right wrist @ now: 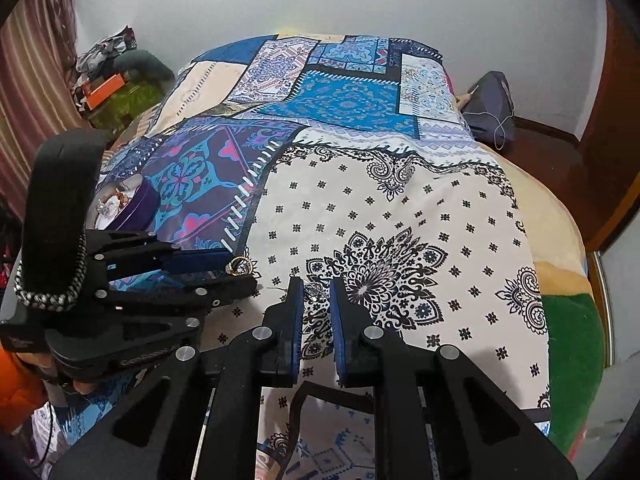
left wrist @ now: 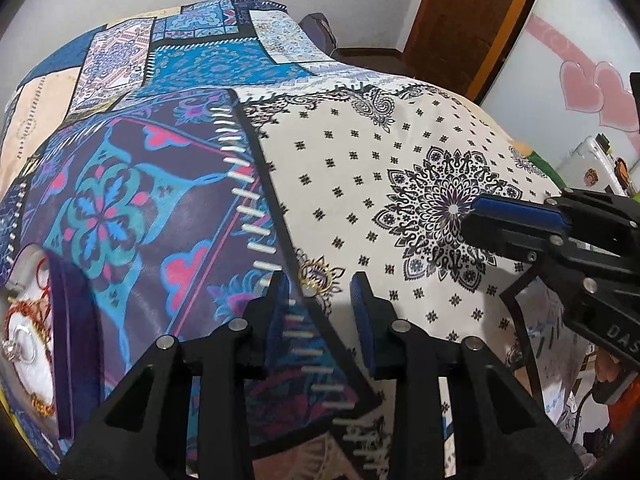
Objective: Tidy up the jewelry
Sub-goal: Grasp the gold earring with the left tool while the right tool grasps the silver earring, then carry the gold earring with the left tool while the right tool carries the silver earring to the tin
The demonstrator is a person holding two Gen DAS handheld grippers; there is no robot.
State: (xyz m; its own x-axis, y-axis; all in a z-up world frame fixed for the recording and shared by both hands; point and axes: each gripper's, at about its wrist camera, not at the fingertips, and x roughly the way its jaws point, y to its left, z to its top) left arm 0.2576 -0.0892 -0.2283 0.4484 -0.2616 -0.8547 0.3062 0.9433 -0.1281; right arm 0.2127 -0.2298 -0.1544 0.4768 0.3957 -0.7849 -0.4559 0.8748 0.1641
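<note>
Left tool (left wrist: 320, 292): being held apart around gold ring (left wrist: 318, 276) on bedspread (left wrist: 400, 152).
Right tool (right wrist: 316, 292): being held apart around clear gem (right wrist: 316, 291), beside the ring; gem seen only in right view.

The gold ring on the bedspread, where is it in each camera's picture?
Left wrist view: the gold ring lies low in the middle, just ahead of the open left tool, between its tips.
Right wrist view: the ring sits left of centre, at the tip of the left tool.
Shared landmark: the row of white stitches on the bedspread's purple patch ends close to the ring in both.
</note>
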